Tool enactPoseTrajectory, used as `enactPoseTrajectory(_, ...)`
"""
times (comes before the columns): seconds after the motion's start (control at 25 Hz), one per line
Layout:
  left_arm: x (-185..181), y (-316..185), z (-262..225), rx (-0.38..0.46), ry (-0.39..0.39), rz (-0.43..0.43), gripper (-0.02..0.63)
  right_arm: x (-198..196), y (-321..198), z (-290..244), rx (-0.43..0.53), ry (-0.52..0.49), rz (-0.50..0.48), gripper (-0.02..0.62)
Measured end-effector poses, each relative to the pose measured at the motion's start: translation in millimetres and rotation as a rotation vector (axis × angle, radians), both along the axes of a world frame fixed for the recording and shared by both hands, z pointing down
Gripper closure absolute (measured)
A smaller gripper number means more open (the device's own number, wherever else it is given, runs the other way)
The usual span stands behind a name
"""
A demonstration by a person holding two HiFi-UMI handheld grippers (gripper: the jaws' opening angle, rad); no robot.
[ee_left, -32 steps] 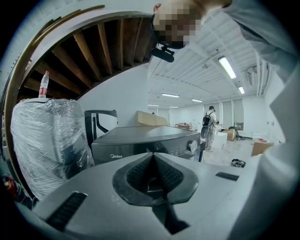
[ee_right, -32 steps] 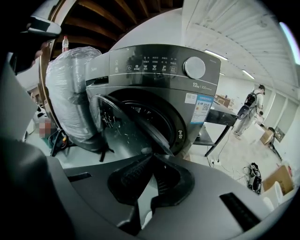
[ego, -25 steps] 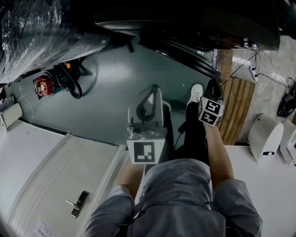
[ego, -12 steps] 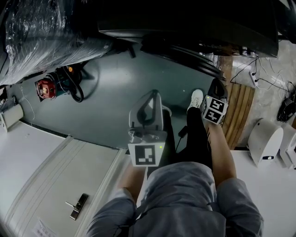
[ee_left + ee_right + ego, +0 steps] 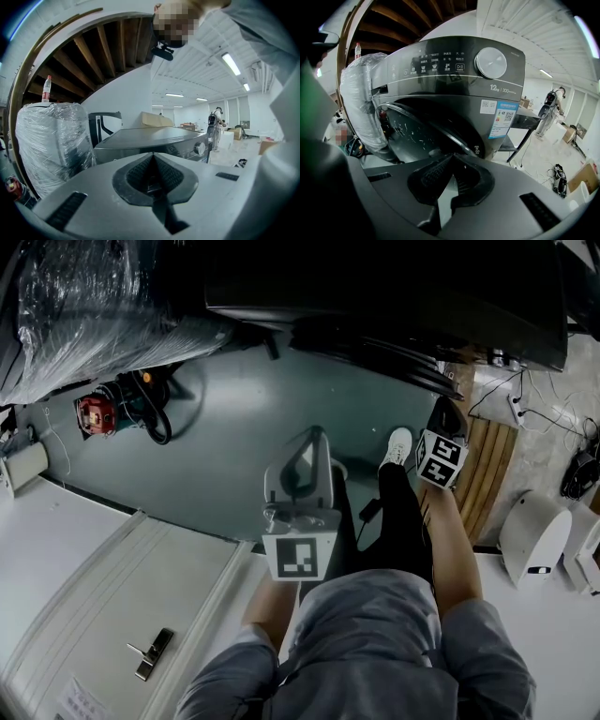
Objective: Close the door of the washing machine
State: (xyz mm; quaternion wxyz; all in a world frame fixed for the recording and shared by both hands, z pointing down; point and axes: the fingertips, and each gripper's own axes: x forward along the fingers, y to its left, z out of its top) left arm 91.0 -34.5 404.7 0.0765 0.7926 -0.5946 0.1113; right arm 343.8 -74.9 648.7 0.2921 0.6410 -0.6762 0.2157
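Open floor [image 5: 239,442] lies left of the right gripper [image 5: 451,157]; the door [image 5: 423,130] stands just ahead, a wrapped bundle [image 5: 358,96] farther left.

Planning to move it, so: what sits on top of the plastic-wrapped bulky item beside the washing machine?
One bottle stands upright on the plastic-wrapped item. The film hides what the item is, and the rest of its top cannot be seen from this low angle.

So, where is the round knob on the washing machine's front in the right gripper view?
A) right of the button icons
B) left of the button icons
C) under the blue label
A: the round knob sits on the washing machine to the right of the button icons, near its upper right corner.
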Motion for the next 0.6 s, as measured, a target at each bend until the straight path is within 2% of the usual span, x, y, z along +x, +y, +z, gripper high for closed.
enactPoseTrajectory(0.6, 8, -14, 4, -0.003, -0.006, -0.018, 0.609, 7, -49, 0, 0.025, -0.023, -0.012, 0.595)
